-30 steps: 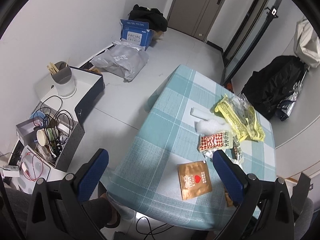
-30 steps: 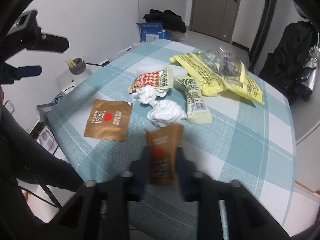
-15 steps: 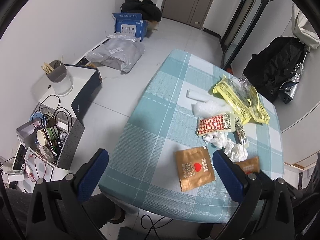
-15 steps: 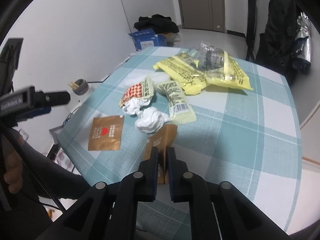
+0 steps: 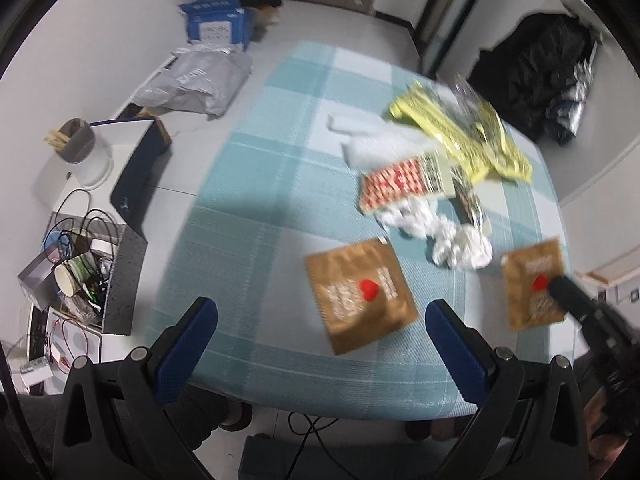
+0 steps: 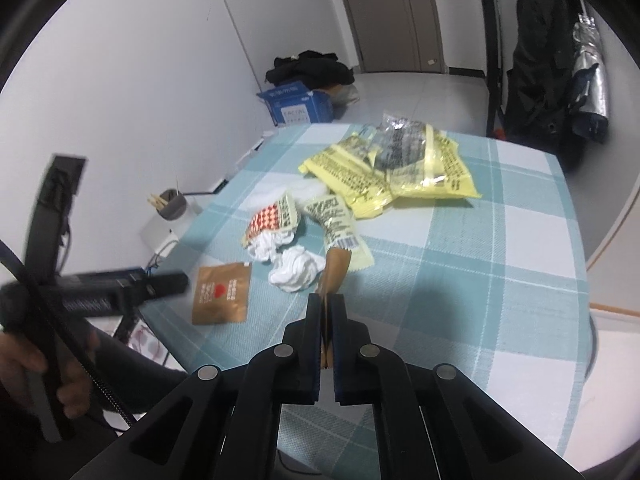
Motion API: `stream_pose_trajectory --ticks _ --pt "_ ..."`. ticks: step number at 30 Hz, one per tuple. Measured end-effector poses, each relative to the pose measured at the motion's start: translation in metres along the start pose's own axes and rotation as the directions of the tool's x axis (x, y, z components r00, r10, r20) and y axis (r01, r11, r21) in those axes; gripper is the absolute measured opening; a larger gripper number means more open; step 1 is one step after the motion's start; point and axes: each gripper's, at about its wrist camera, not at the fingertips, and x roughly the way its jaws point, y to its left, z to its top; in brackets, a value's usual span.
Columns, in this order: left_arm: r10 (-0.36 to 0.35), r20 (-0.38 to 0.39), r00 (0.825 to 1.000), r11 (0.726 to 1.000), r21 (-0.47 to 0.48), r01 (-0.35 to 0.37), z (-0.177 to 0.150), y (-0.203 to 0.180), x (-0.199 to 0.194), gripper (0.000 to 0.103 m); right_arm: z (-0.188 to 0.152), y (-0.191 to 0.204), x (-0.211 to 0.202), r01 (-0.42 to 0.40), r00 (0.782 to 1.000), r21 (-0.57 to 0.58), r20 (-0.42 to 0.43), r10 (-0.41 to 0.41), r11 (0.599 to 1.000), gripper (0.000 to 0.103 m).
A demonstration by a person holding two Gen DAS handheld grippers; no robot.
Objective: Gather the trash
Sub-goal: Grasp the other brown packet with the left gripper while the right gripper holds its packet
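Two brown sachets: one pinched edge-on in my right gripper (image 6: 327, 312), lifted; one flat on table (image 5: 256, 184) under left gripper (image 5: 320, 330), jaws wide, empty. Risk: thin sachet slipping.

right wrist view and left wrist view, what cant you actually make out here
- Right wrist view: the brown packet in the right gripper shows edge on, its lower part hidden between the pads, so its print is unreadable.
- Left wrist view: motion blur smears the print on the flat brown packet and the yellow wrappers.
- Both views: no trash bin or bag is identifiable.
- Left wrist view: the table front edge hides the floor beneath.
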Motion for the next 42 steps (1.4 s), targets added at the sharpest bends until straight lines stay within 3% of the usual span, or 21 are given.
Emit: stream_pose_trajectory --ticks 7,10,14,23,27,30,31,40,42 --pt "0.065 -0.077 0.995 0.995 0.086 -0.059 -0.001 -0.019 0.021 0.102 0.005 -0.009 -0.016 -0.018 0.999 0.023 0.04 0.017 1.0 0.003" --pt "0.141 -0.073 0.987 0.981 0.142 -0.129 -0.002 -0.027 0.024 0.102 0.006 -0.013 -0.021 -0.023 0.998 0.027 0.053 0.021 0.999 0.003" --pt "0.144 -0.06 0.988 0.981 0.138 -0.134 -0.001 -0.027 0.022 0.098 0.008 -0.02 -0.028 -0.033 0.997 0.038 0.071 0.03 0.999 0.003" --pt "0.146 -0.031 0.989 0.985 0.093 -0.143 0.0 -0.032 0.013 0.055 0.006 -0.038 -0.036 -0.045 0.996 0.08 0.084 0.038 0.996 0.003" --pt "0.116 -0.025 0.993 0.993 0.028 -0.116 0.004 -0.026 0.011 0.024 0.006 -0.046 -0.039 -0.046 0.995 0.102 0.09 0.037 0.994 0.003" --pt "0.123 -0.022 0.992 0.992 0.033 -0.123 0.007 -0.03 0.014 0.012 0.005 -0.047 -0.042 -0.05 0.994 0.106 0.098 0.04 0.993 0.003" --pt "0.123 -0.023 0.992 0.992 0.034 -0.122 0.006 -0.031 0.015 0.002 0.005 -0.046 -0.044 -0.048 0.994 0.1 0.102 0.038 0.994 0.003" --pt "0.033 -0.001 0.999 0.999 0.016 -0.033 0.006 -0.034 0.003 0.0 0.004 -0.046 -0.054 -0.054 0.991 0.1 0.13 0.041 0.994 0.003" --pt "0.047 -0.021 0.999 0.998 0.032 -0.047 0.007 -0.037 0.006 0.003 0.004 -0.049 -0.055 -0.056 0.99 0.106 0.132 0.042 0.993 0.003"
